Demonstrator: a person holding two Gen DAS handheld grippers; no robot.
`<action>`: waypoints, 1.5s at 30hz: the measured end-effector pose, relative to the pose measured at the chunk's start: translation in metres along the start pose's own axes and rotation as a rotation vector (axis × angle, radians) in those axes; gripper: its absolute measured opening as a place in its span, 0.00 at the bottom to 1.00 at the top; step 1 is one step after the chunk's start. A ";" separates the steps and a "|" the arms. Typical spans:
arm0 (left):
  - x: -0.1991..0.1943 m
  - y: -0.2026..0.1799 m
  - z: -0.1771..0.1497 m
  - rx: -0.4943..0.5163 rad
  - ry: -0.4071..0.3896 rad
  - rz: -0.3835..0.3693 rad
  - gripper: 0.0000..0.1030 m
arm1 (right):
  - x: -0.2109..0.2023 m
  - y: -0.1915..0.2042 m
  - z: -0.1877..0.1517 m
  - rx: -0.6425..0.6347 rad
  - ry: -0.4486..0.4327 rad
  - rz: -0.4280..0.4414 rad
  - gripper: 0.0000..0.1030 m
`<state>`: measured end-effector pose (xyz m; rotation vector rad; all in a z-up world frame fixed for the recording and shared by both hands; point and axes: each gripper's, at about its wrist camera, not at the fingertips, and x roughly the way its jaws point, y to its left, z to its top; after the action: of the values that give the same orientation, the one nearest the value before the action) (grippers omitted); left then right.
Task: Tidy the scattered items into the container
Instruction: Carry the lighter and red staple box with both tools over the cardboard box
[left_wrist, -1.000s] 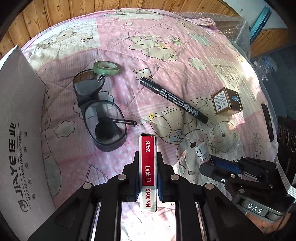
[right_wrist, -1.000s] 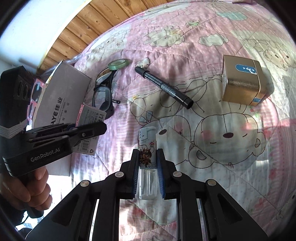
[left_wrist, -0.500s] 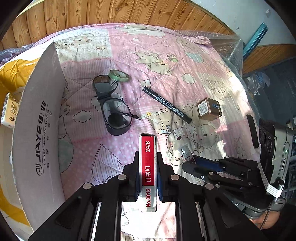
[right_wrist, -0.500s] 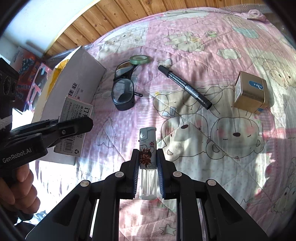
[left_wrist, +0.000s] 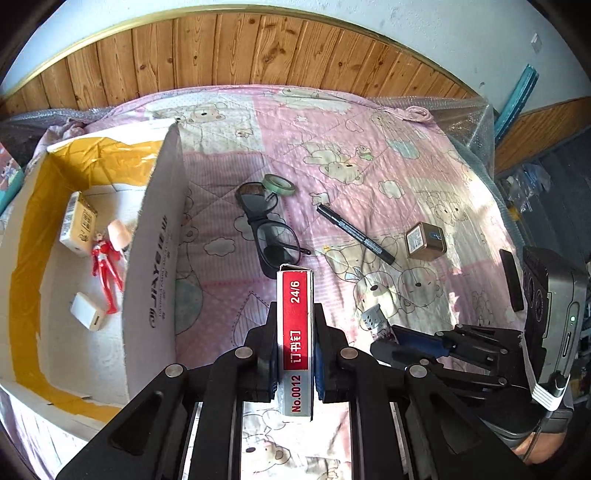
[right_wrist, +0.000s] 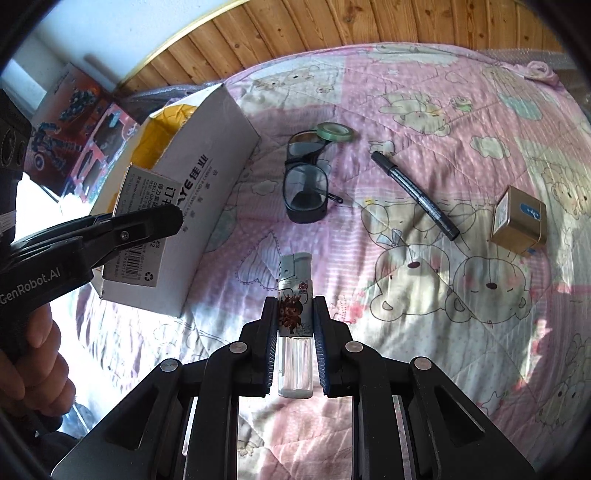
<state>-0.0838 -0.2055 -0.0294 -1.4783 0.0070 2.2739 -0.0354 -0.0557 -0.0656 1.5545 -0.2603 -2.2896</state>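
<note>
Both loaded. Left tool (left_wrist: 295, 354) clamped on staple box (left_wrist: 294, 332), held on edge, red label up. Right tool (right_wrist: 294, 325) clamped on lighter (right_wrist: 294, 295), metal cap pointing forward, clear base back between the pads. Both items are off the bed (left_wrist: 369, 155), carried above the quilt.

Container = carton (left_wrist: 155, 258), open top, yellow-lined, sitting at the left side of the bed. Already inside: small yellow-white box, red figure, white adapter. From the left view the carton is left of the staple box, its near wall between tool and interior. From the right view the carton is up-left of the lighter, well apart, with the left tool (right_wrist: 147, 225) in between.

Step in hand, my read: carry and drop. To do it well, take the left tool over the wall first, clear the rim, let go only when the box is above bare carton floor, not on the figure. Right tool should wait or come in behind, else the two tools will collide at the opening. Keep the lighter low before release so it doesn't bounce out.

Left on the quilt, well ahead of both tools: glasses (left_wrist: 266, 229), tape roll (left_wrist: 279, 183) touching the glasses' far end, marker (left_wrist: 356, 229), gold tin (left_wrist: 424, 240).
</note>
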 end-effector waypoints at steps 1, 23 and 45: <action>-0.004 0.002 0.000 -0.005 -0.010 0.002 0.15 | -0.001 0.004 0.001 -0.010 -0.001 0.002 0.19; -0.066 0.055 -0.016 -0.116 -0.153 0.091 0.15 | -0.022 0.081 0.026 -0.202 -0.037 0.041 0.19; -0.100 0.120 -0.042 -0.312 -0.201 0.141 0.15 | -0.024 0.119 0.045 -0.283 -0.040 0.101 0.18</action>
<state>-0.0554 -0.3589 0.0131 -1.4239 -0.3274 2.6238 -0.0467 -0.1583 0.0132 1.3250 -0.0213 -2.1719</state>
